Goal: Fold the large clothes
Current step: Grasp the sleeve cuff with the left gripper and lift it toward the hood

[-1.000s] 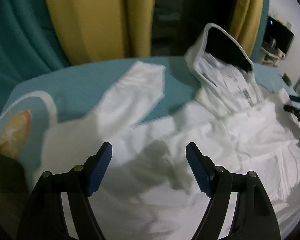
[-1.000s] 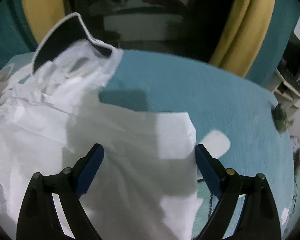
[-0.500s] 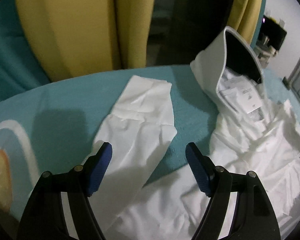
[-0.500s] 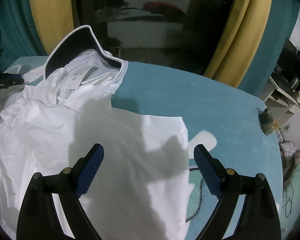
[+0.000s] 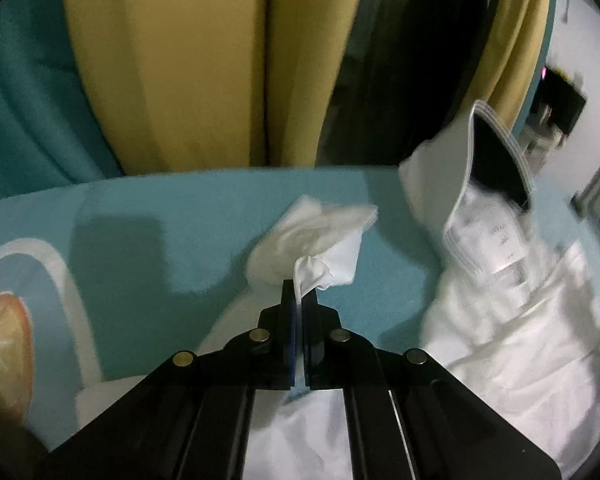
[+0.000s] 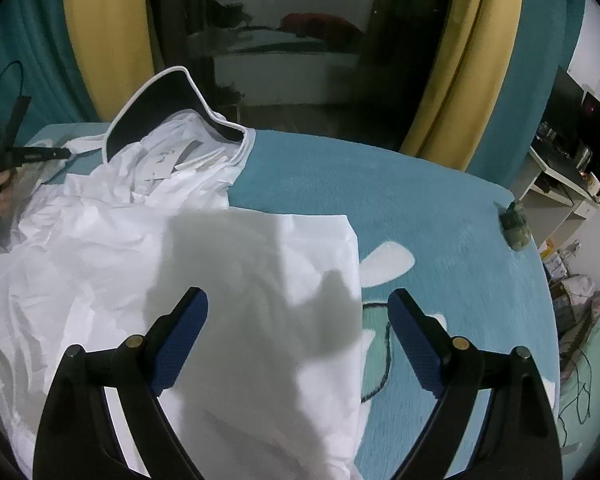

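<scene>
Left wrist view
Edges and room: the far rim of the teal bed (image 5: 220,200) runs across the middle, with bare cover to the left of the sleeve; yellow curtains (image 5: 172,72) hang close behind.
Materials and shapes: the white garment (image 5: 520,320) is thin, crinkled cloth; its collar (image 5: 496,148) stands up stiff, dark inside with a pale border, with labels just below. A printed orange motif (image 5: 4,348) sits at the left edge of the cover.
Left hand-held gripper (image 5: 299,300): its jaws have just closed and now pinch the end of the left sleeve (image 5: 312,236), which bunches up just ahead of the tips.

Right wrist view
Edges and room: wide open teal cover lies to the right of the garment, out to the bed's curved right edge; a small greenish lump (image 6: 514,224), possibly a toy, sits near it.
Materials and shapes: the cloth of the right sleeve (image 6: 292,280) lies flat and smooth with a straight right edge; a dark cord (image 6: 380,344) trails beside it.
Right hand-held gripper (image 6: 298,340): jaws spread wide and holding nothing, above the flat cloth, whose right edge runs between the blue ribbed pads (image 6: 180,340).
Far left: the other hand-held gripper, small and blurred.
</scene>
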A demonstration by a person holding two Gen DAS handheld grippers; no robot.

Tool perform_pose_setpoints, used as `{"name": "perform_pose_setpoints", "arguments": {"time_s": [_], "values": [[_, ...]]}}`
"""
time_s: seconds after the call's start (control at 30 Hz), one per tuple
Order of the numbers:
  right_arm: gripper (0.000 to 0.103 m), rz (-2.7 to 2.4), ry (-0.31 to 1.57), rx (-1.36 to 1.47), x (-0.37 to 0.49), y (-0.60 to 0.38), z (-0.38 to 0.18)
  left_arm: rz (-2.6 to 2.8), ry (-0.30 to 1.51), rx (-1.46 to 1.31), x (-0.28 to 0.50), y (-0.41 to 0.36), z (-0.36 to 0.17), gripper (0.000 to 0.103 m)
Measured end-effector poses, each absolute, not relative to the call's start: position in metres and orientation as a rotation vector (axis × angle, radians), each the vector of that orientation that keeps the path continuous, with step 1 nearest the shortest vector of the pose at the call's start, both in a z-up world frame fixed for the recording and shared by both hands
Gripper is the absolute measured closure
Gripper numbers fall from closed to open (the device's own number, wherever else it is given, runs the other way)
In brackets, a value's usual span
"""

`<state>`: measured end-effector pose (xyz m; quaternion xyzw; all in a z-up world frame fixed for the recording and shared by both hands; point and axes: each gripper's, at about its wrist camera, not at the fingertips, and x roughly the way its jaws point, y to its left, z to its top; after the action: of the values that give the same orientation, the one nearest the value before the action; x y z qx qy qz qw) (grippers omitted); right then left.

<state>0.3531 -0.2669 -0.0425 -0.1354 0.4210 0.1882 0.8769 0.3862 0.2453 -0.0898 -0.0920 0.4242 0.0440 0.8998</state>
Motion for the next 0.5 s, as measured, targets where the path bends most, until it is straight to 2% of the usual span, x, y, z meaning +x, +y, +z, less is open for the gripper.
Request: {"name": "perform_pose_setpoints", "arguments": {"time_s": [0.27,0.5], "values": [[0.012,0.43,0.843,-0.24,0.332,-0.282,-0.032,0.064,0.7,-0.178,0.342,0.219,0.013,0.1],[0.012,0.446,0.824,-0.199,0.317,-0.3,-0.028,-0.01,0.607,-0.099,0.324,0.156,0.067,0.1]]}}
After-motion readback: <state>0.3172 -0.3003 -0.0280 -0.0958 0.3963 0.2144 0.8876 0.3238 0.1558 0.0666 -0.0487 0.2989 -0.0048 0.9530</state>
